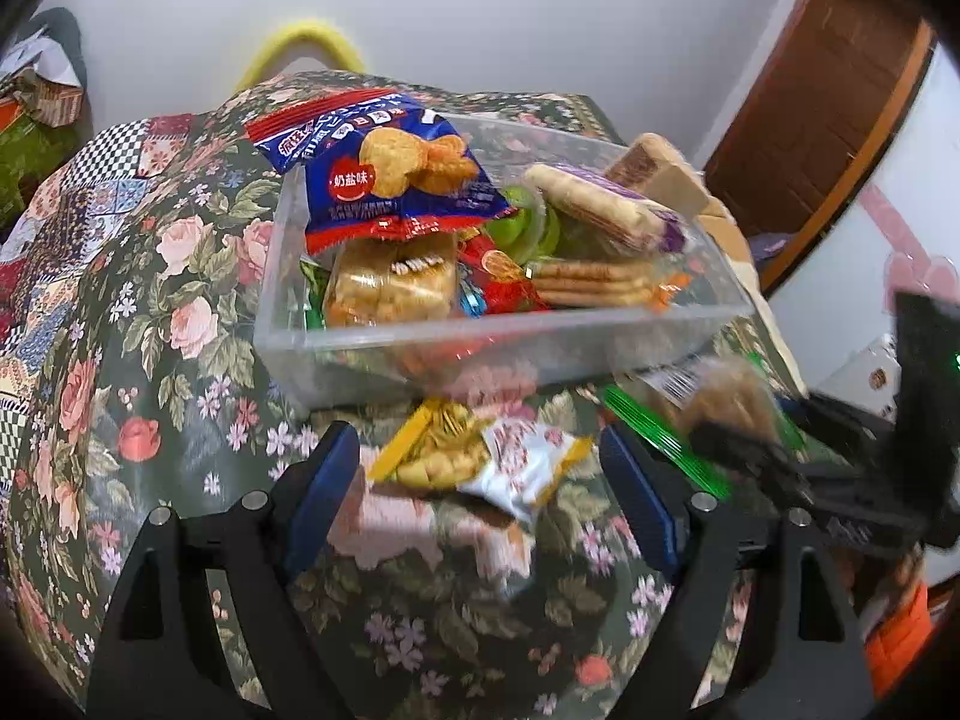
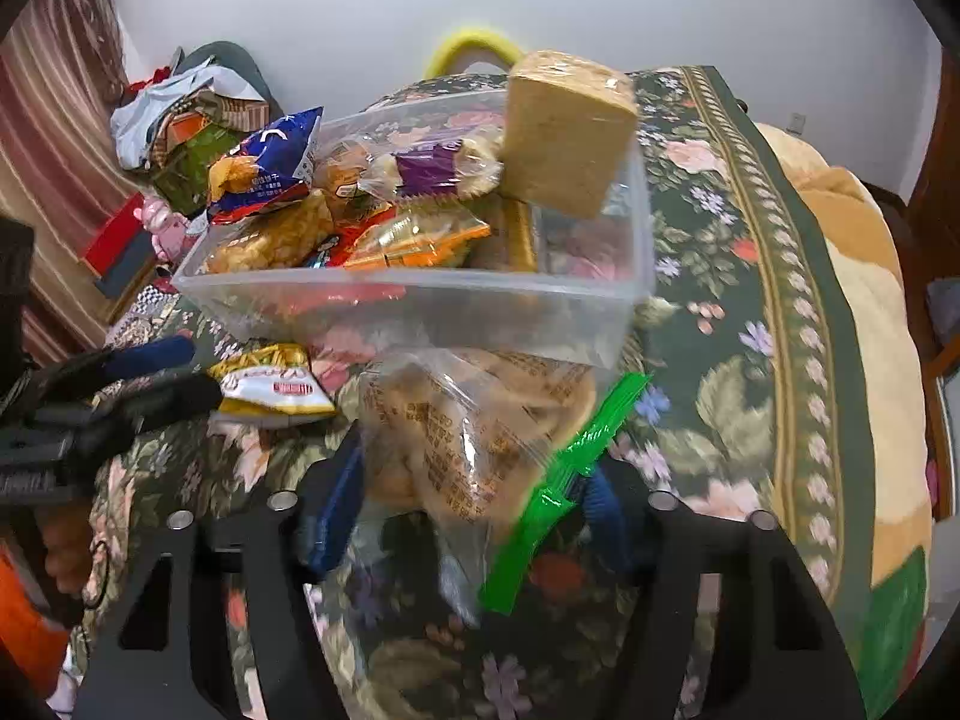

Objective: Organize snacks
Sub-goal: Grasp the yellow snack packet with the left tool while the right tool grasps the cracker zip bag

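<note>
Between R tongs (image 2: 474, 480): clear cracker pkt (image 2: 474, 420), green-edged, gripped | L tongs (image 1: 480, 480) wide over yellow-white pkt (image 1: 480, 462)

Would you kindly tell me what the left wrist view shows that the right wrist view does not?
Only the left wrist view: the green jelly cups in the clear bin and the brown door.

Only the right wrist view: the striped curtain and the beige blanket.

Both: the bin, the yellow-and-white snack packet, and the green-edged clear cookie bag between the right claw's fingers.
</note>
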A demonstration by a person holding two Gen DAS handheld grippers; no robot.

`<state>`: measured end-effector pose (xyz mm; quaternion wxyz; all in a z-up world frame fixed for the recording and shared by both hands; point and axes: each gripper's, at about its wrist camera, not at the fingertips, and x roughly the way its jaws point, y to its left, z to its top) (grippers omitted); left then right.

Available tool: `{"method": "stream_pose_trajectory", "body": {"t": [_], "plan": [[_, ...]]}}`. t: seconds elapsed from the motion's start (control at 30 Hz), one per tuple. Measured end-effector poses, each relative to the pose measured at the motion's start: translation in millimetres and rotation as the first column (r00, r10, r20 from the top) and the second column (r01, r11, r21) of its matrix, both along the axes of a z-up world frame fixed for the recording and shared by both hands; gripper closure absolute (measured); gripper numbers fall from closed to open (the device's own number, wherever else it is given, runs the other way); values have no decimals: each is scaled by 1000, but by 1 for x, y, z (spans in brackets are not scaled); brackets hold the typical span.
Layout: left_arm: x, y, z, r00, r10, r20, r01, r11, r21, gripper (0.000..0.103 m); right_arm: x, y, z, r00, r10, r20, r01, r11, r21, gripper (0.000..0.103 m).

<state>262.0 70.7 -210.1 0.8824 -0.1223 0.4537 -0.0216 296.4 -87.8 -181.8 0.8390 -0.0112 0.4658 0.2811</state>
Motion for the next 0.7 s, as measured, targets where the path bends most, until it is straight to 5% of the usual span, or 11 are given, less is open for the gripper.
{"method": "stream_pose_trajectory", "body": {"t": [0.13,0.27,0.43,0.7], "plan": [[26,0,-24,996,28,-83,-25,999,30,20,-5,-13,1,1000,-20,2,20,1000,2,43],[28,3,-42,993,45,-110,-49,998,-36,20,-8,-19,4,1000,-26,8,26,1000,3,43],[21,-6,-40,996,29,-86,-32,999,-33,46,-10,-22,4,999,-31,13,31,999,6,43],[-4,-7,-33,996,37,-77,-41,998,-56,62,-15,-20,8,999,-30,14,29,999,33,43]]}}
